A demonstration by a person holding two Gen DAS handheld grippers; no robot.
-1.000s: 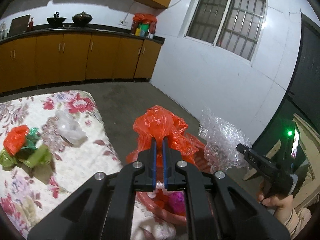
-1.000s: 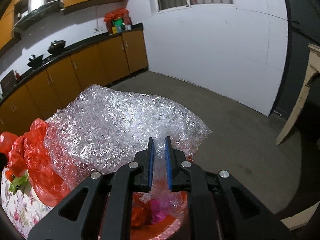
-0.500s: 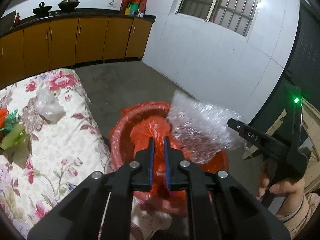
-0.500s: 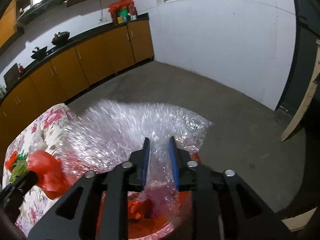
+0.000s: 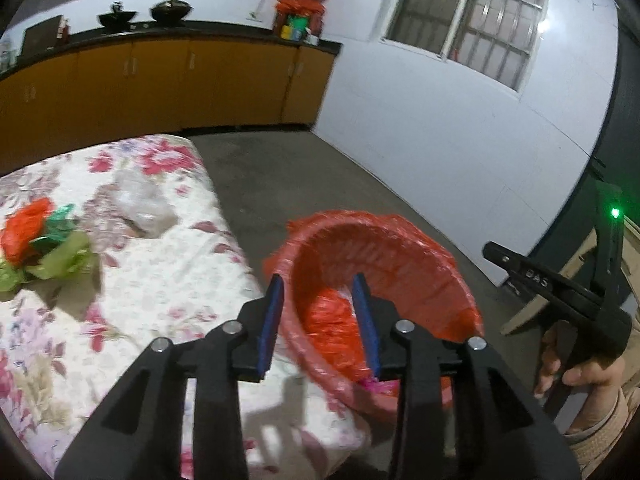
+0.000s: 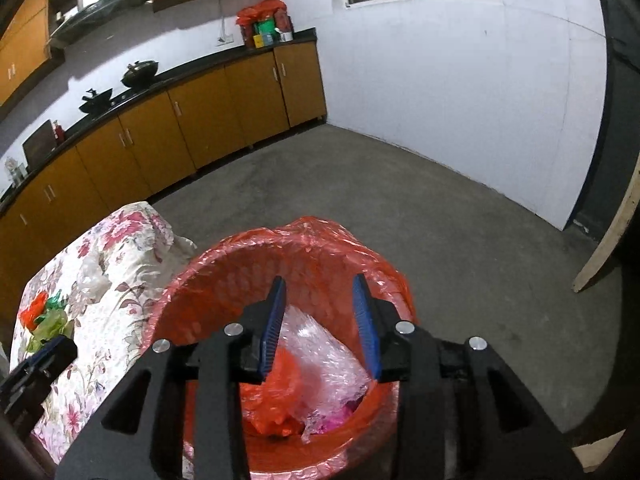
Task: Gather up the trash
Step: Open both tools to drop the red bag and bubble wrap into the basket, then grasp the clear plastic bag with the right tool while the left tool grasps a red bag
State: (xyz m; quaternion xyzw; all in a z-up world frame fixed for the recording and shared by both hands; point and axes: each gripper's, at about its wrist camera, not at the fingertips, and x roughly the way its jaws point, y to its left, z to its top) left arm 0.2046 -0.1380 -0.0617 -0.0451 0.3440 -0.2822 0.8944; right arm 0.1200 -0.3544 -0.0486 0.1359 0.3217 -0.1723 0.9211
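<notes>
A red bin (image 5: 384, 224) with a red liner stands on the floor beside a floral-cloth table (image 5: 160, 280). My left gripper (image 5: 317, 284) hangs over the bin's near rim. Its jaws are opening and nothing is between them. A crumpled red bag (image 5: 332, 316) lies in the bin below. My right gripper (image 6: 319, 284) is above the bin (image 6: 240, 248), jaws opening and empty. Bubble wrap (image 6: 320, 356) and the red bag (image 6: 280, 384) lie inside. Red and green wrappers (image 5: 36, 236) and a clear plastic wad (image 5: 140, 204) stay on the table.
A person's hand (image 5: 576, 372) holds the right gripper at the right of the bin. Orange cabinets (image 6: 160, 140) line the far wall under a dark counter. A pale wooden leg (image 6: 608, 240) leans at the right. Bare concrete floor (image 6: 440, 220) lies beyond the bin.
Both grippers went from shut to open. The red bag left the left gripper and the bubble wrap left the right gripper; both now lie in the bin. The left gripper sank.
</notes>
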